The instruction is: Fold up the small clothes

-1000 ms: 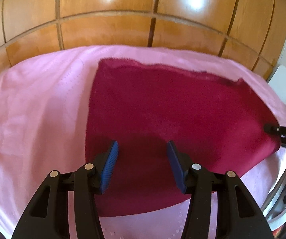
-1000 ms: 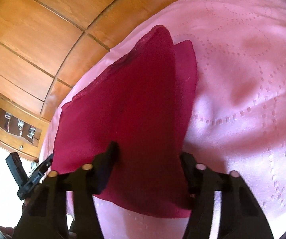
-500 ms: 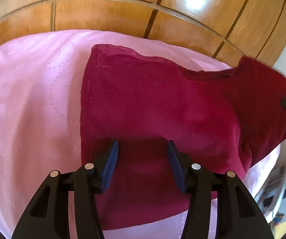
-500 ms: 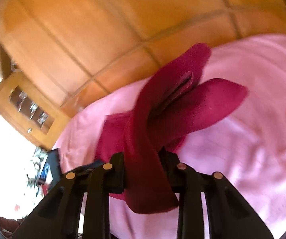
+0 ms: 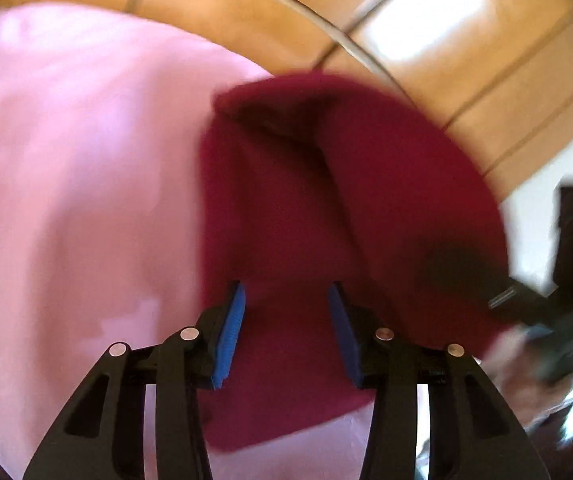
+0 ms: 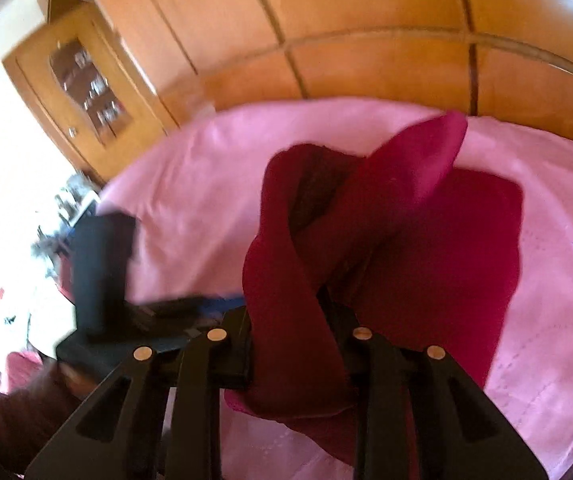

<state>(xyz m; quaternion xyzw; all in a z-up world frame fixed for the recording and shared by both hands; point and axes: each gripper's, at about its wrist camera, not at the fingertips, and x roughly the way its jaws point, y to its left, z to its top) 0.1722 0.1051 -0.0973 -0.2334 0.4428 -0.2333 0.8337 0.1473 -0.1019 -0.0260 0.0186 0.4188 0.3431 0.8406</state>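
Note:
A dark red cloth point(image 5: 286, 200) lies on a pink bedcover point(image 5: 66, 180), with its right part lifted and draped over. My left gripper point(image 5: 286, 286) hovers low over the cloth's near edge. Its blue pads point(image 5: 230, 320) stand apart with cloth below them and its jaws are closing, not pressing. My right gripper point(image 6: 290, 312) is shut on a bunched edge of the red cloth point(image 6: 446, 260), which hangs up from the bed in a twisted fold. The right gripper's black body point(image 5: 526, 300) shows blurred at the cloth's right. In the right wrist view the left gripper's black body point(image 6: 102, 272) sits at the left.
A wooden panelled wall point(image 5: 326, 20) runs behind the bed. A wooden cabinet with a glass door point(image 6: 82, 80) stands at the far left. A person's hand and sleeve point(image 6: 26, 400) are at the lower left. The pink bedcover point(image 6: 546, 320) spreads to the right.
The right gripper has shut on the cloth's edge, lifted it and carried it across toward the left gripper. The cloth went from flat to folded up. The left gripper shifted and its jaws narrowed.

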